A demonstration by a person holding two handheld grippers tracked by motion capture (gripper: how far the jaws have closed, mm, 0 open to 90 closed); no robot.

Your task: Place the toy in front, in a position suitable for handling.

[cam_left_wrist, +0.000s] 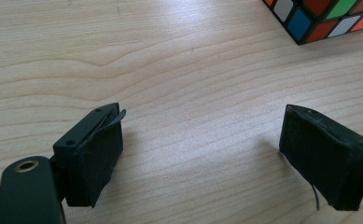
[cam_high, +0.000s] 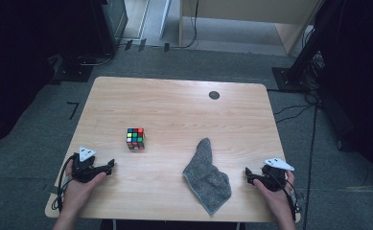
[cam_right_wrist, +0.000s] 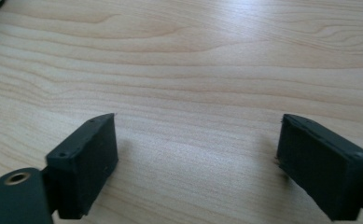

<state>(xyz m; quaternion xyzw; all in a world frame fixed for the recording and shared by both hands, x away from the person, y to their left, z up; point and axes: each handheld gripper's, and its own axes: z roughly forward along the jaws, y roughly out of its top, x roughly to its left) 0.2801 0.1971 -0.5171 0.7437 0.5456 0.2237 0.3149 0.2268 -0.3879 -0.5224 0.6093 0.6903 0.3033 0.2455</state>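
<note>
A scrambled colour cube point(cam_high: 135, 138) stands on the wooden table point(cam_high: 174, 105), left of centre; its lower corner point(cam_left_wrist: 324, 18) shows at the top right of the left gripper view. A grey cloth point(cam_high: 206, 175) lies crumpled right of centre, near the front edge. My left gripper point(cam_high: 110, 166) rests near the table's front left, below and left of the cube, its jaws point(cam_left_wrist: 202, 154) open over bare wood. My right gripper point(cam_high: 247, 173) sits at the front right, just right of the cloth, open point(cam_right_wrist: 195, 161) with nothing between its pads.
A small dark round grommet point(cam_high: 214, 95) sits in the table's far right part. Cables point(cam_high: 294, 112) and dark stands stand on the grey floor around the table. A wooden cabinet point(cam_high: 251, 14) stands beyond the far edge.
</note>
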